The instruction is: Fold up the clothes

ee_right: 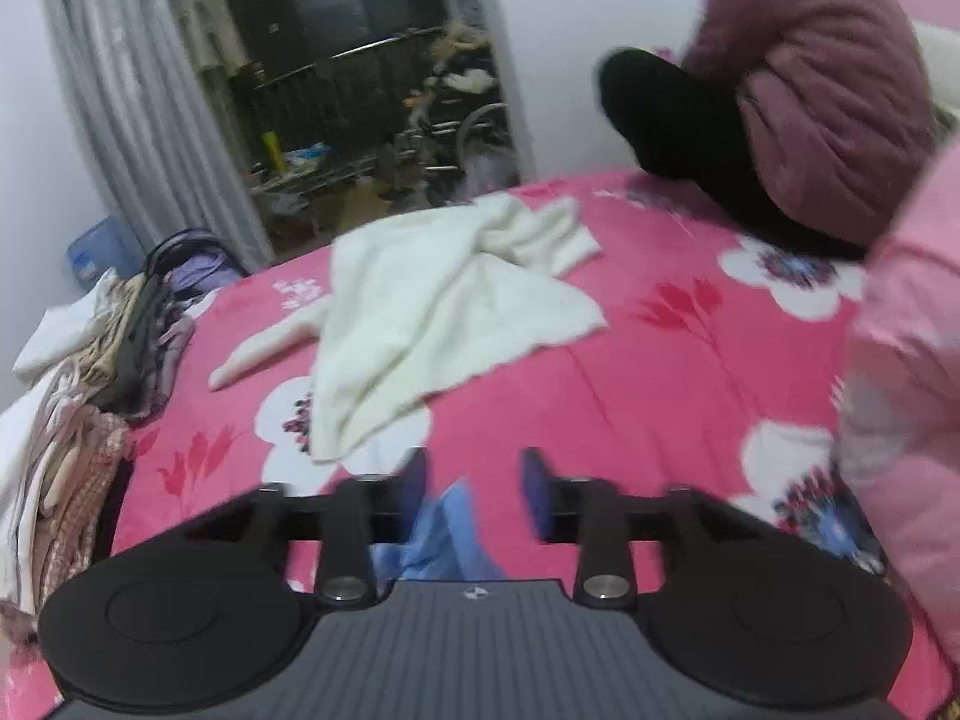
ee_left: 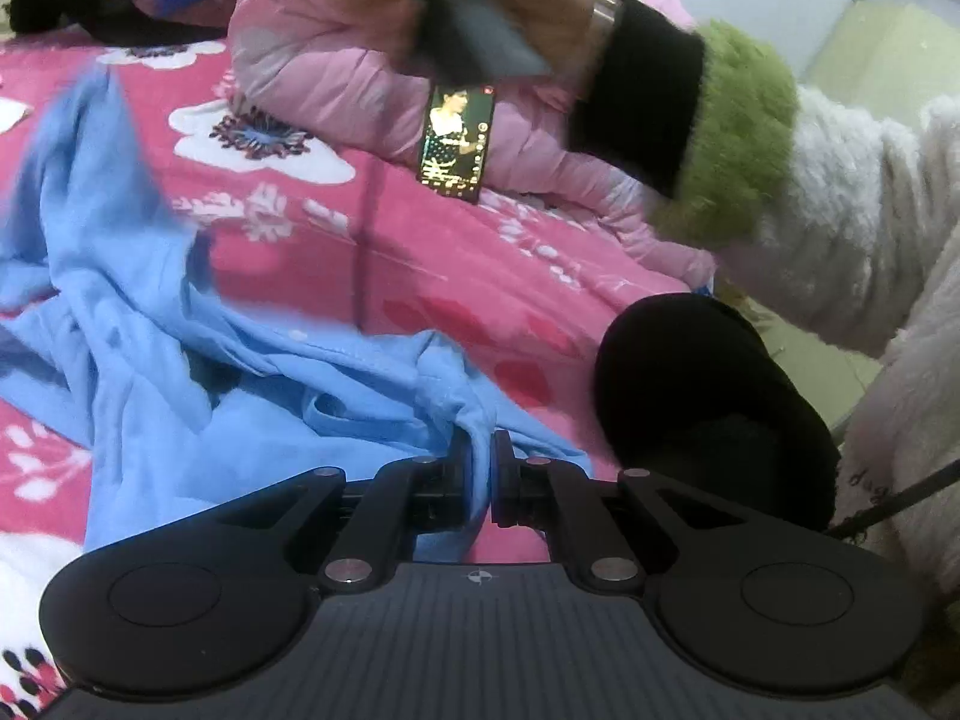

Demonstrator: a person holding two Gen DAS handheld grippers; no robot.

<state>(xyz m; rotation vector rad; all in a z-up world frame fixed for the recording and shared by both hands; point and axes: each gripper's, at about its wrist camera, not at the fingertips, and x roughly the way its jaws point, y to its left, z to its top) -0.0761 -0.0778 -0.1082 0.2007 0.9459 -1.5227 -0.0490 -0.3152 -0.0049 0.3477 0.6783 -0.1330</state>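
A light blue garment [ee_left: 180, 324] lies crumpled across the pink floral bedspread [ee_left: 468, 276]. My left gripper [ee_left: 480, 453] is shut on a bunched fold of it at the near edge. In the right wrist view my right gripper [ee_right: 474, 474] stands open above the bedspread [ee_right: 660, 372]. A strip of the blue garment [ee_right: 447, 531] hangs low between its fingers, and the pads do not press on it. A white knitted garment [ee_right: 432, 300] lies spread out beyond it. In the left wrist view the hand carrying the right gripper shows blurred at the top, in a green fuzzy sleeve [ee_left: 738, 132].
A lit phone [ee_left: 457, 141] rests on a pink quilted jacket [ee_left: 336, 60]. A black fuzzy thing [ee_left: 714, 408] sits to the right of my left gripper. A stack of folded clothes [ee_right: 90, 390] stands at the bed's left edge. A person in a mauve jacket [ee_right: 828, 90] sits at the far right.
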